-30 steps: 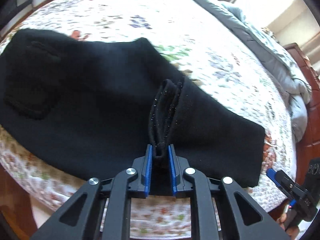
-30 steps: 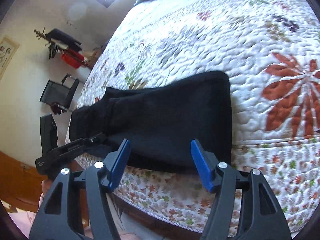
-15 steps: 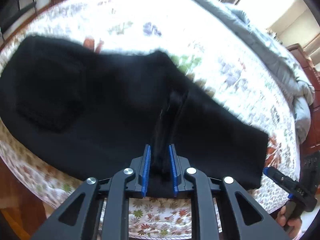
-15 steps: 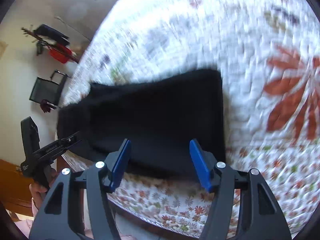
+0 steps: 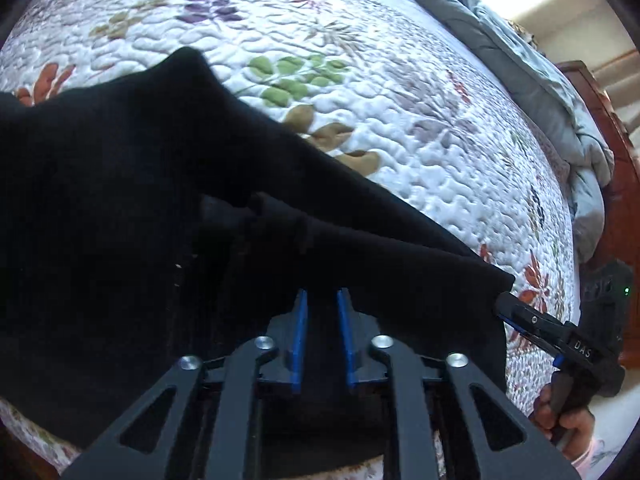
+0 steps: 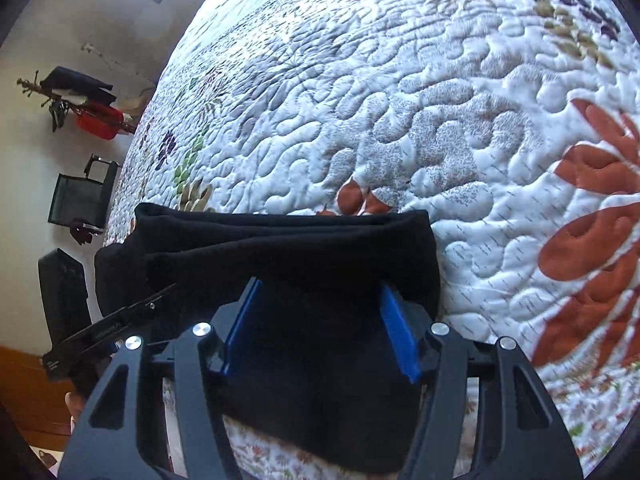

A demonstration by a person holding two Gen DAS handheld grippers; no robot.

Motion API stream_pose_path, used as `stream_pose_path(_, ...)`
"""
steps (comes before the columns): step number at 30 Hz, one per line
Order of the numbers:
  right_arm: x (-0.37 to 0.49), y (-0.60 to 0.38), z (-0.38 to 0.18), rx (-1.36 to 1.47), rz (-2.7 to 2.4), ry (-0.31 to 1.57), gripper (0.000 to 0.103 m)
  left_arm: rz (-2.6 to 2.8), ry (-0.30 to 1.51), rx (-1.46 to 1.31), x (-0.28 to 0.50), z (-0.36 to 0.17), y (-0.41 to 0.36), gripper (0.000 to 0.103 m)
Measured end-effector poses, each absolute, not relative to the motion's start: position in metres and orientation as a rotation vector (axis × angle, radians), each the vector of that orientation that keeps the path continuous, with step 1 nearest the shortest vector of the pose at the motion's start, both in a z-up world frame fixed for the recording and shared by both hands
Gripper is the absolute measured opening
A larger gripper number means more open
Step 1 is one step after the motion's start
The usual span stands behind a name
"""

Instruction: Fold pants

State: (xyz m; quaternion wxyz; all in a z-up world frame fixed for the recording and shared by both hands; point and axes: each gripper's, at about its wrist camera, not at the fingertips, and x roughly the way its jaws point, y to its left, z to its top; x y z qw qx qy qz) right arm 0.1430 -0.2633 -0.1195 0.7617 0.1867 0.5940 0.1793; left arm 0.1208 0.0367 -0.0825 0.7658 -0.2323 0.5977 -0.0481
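Left gripper (image 5: 322, 300) clamps a pants (image 5: 120, 220) fold, fabric hiding its tips. Right gripper (image 6: 320, 288) spread wide over the hem. Quilt (image 6: 400, 100) beneath, grey duvet (image 5: 520, 72) behind.

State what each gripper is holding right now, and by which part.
The left gripper is shut on the black pants, pinching a raised fold at their near edge. The right gripper is open around the leg end, gripping nothing.

I'm working in a home bedroom: ahead of both tongs lies a bed under a floral quilt (image 6: 400, 100), a rumpled grey duvet (image 5: 520, 80) beyond, a coat rack (image 6: 76, 108) far left.
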Motion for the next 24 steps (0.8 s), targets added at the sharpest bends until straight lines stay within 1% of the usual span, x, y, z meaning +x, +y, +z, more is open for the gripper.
stream_pose_path(4,0.136,-0.267,-0.110,0.418,0.401,1.277,0.062,-0.115,1.312,-0.499,0.120,-0.076,0.035,0.013)
stream_pose_path(5,0.129,-0.269,-0.103,0.416,0.402,1.266,0.062,-0.108,1.309,-0.493,0.117,-0.071,0.035,0.017)
stream_pose_path(6,0.121,-0.270,-0.097,0.407,0.402,1.261,0.062,-0.097,1.303,-0.482,0.115,-0.069,0.034,0.025)
stream_pose_path(7,0.109,-0.272,-0.091,0.395,0.402,1.254,0.063,-0.089,1.283,-0.462,0.107,-0.061,0.035,0.031)
stream_pose_path(8,0.100,-0.273,-0.088,0.390,0.403,1.251,0.064,-0.088,1.258,-0.448,0.098,-0.054,0.035,0.045)
stream_pose_path(9,0.087,-0.275,-0.086,0.390,0.408,1.252,0.065,-0.088,1.240,-0.437,0.093,-0.051,0.033,0.051)
stream_pose_path(12,0.063,-0.278,-0.098,0.408,0.395,1.283,0.065,-0.097,1.243,-0.377,0.076,-0.055,0.025,0.051)
stream_pose_path(14,0.061,-0.280,-0.113,0.426,0.376,1.297,0.064,-0.095,1.268,-0.368,0.076,-0.073,0.019,0.051)
stream_pose_path(16,0.066,-0.283,-0.121,0.451,0.364,1.295,0.064,-0.084,1.255,-0.296,0.077,-0.073,0.009,0.051)
stream_pose_path(20,0.064,-0.279,-0.099,0.410,0.350,1.288,0.065,-0.096,1.239,-0.303,0.069,-0.055,0.014,0.051)
stream_pose_path(21,0.059,-0.275,-0.091,0.396,0.363,1.274,0.069,-0.090,1.225,-0.313,0.063,-0.049,0.021,0.051)
stream_pose_path(22,0.055,-0.270,-0.083,0.395,0.385,1.263,0.070,-0.084,1.211,-0.323,0.056,-0.043,0.030,0.052)
stream_pose_path(24,0.048,-0.258,-0.073,0.385,0.424,1.249,0.070,-0.060,1.192,-0.336,0.039,-0.034,0.054,0.058)
